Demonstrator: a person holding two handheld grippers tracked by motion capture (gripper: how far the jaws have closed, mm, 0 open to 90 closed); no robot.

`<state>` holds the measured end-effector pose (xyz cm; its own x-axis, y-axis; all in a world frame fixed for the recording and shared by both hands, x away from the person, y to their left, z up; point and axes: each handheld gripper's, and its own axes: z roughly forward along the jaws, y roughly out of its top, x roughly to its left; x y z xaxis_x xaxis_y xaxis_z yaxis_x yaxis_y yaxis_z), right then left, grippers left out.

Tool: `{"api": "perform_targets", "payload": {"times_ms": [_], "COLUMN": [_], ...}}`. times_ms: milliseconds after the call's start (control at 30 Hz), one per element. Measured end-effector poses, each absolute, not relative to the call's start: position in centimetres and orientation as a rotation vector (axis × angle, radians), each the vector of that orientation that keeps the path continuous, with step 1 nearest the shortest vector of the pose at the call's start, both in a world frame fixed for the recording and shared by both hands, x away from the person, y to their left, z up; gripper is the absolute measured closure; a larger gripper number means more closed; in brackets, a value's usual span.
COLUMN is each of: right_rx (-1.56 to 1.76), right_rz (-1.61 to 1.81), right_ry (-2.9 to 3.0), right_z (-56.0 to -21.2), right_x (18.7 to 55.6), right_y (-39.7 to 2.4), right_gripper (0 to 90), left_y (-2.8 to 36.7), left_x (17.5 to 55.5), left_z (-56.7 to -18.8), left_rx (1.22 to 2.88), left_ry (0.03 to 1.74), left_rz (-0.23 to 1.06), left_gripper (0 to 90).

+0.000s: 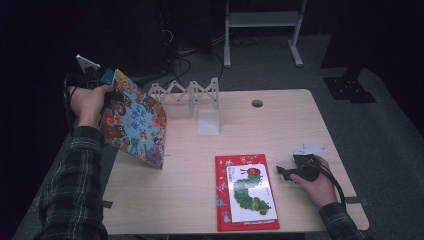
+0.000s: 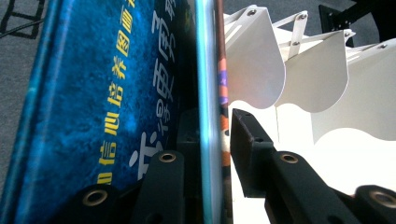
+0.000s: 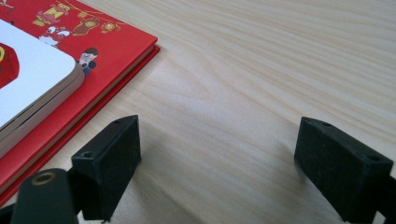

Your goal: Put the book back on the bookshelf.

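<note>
— Two books are lying flat and one is up on its corner. Which one are you working with?

— I'm holding the blue picture book [image 1: 135, 122] between the jaws of my left gripper [image 1: 106, 81]. They are standing narrow and pinching its upper edge, one pad on each cover as far as I can tell. The book is hanging tilted below them, and its low corner is touching the worktop [image 1: 190, 190].

— How is it handling?

— I'm judging it stiff and fairly light. It's a thin hardcover, so it isn't sagging. The glossy boards are probably slippery, and a grip this near the corner is letting it swing. I'd take hold deeper along the edge, closer to the spine.

— And your other hand?

— The jaws of my right gripper [image 1: 282, 172] are standing wide with nothing between them, resting low over bare wood. Just off their left tip, the red book [image 1: 222, 200] is lying flat, with the white caterpillar board book [image 1: 250, 192] stacked on it.

— Where is the blue one going?

— I'm guessing into the white folding rack [image 1: 192, 92], which is standing just beyond my left jaws with its slots open.

— What about the surroundings?

— The worktop is pale, smooth wood, so a book's edge is likely sliding on it easily. Grey carpet [image 1: 350, 60] is stretching beyond it, and the room is lying dark.
</note>
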<state>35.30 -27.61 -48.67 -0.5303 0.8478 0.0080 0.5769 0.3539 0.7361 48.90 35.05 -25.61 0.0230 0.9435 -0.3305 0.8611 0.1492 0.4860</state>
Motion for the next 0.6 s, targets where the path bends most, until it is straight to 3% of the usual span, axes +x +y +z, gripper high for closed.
{"api": "perform_targets", "payload": {"times_ms": [267, 600], "right_rx": [1.251, 1.252], "right_rz": [0.992, 0.993], "right_ry": [2.248, 2.246], "right_z": [-48.7, -48.7], "right_x": [35.3, 35.3], "right_y": [-27.6, -27.6], "right_gripper": [13.4, 13.3], "left_y": [35.3, 36.0], "left_x": [48.6, 47.0], "left_z": [-25.8, -24.2], "left_rx": [1.721, 1.661], "left_ry": [1.855, 1.746], "left_rz": [0.266, 0.308], "left_gripper": [57.2, 49.4]}}
